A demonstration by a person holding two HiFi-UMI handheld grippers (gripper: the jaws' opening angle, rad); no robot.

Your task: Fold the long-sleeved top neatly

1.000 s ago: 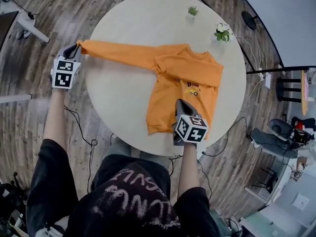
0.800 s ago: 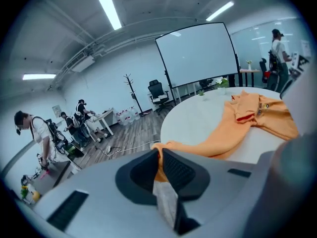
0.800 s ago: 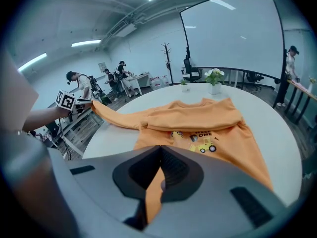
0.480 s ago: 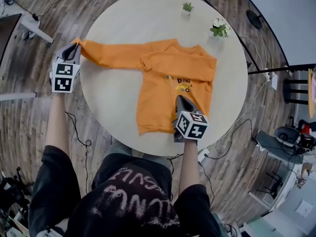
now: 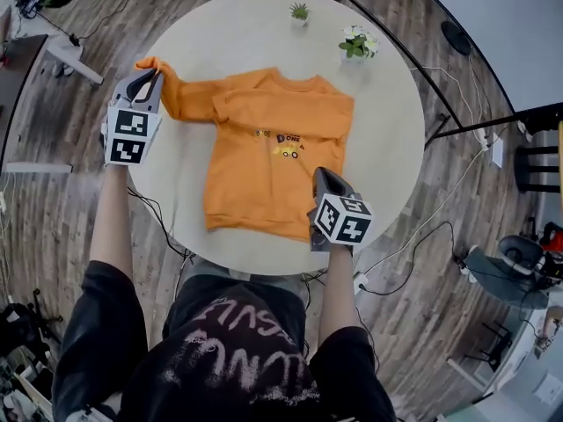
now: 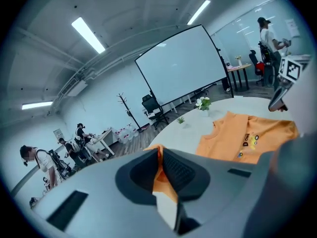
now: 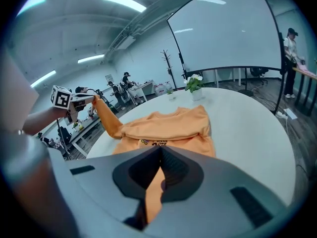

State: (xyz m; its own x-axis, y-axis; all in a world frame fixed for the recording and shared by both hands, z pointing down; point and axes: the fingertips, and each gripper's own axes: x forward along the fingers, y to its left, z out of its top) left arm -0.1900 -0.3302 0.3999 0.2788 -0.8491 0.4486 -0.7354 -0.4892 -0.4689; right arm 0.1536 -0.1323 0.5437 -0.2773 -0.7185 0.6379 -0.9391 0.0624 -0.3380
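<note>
An orange long-sleeved top (image 5: 264,156) lies face up on the round table (image 5: 387,148), its printed chest showing. Its left sleeve (image 5: 189,99) stretches out to the left. My left gripper (image 5: 151,75) is shut on the sleeve's cuff and holds it raised off the table; orange cloth (image 6: 163,182) shows pinched between the jaws. My right gripper (image 5: 318,174) is shut on the hem at the top's lower right, with cloth (image 7: 154,192) running between its jaws. In the right gripper view the top's body (image 7: 168,128) lies ahead, with the left gripper (image 7: 74,100) far left.
Two small potted plants (image 5: 300,12) (image 5: 355,44) stand at the table's far edge. Cables (image 5: 413,253) trail on the wooden floor around the table. A black stand (image 5: 457,121) is at the right. People and desks fill the room behind.
My left gripper has lifted the cuff and carried it inward toward the top's body, so the sleeve now sags shorter. My right gripper has dragged the top leftward across the table.
</note>
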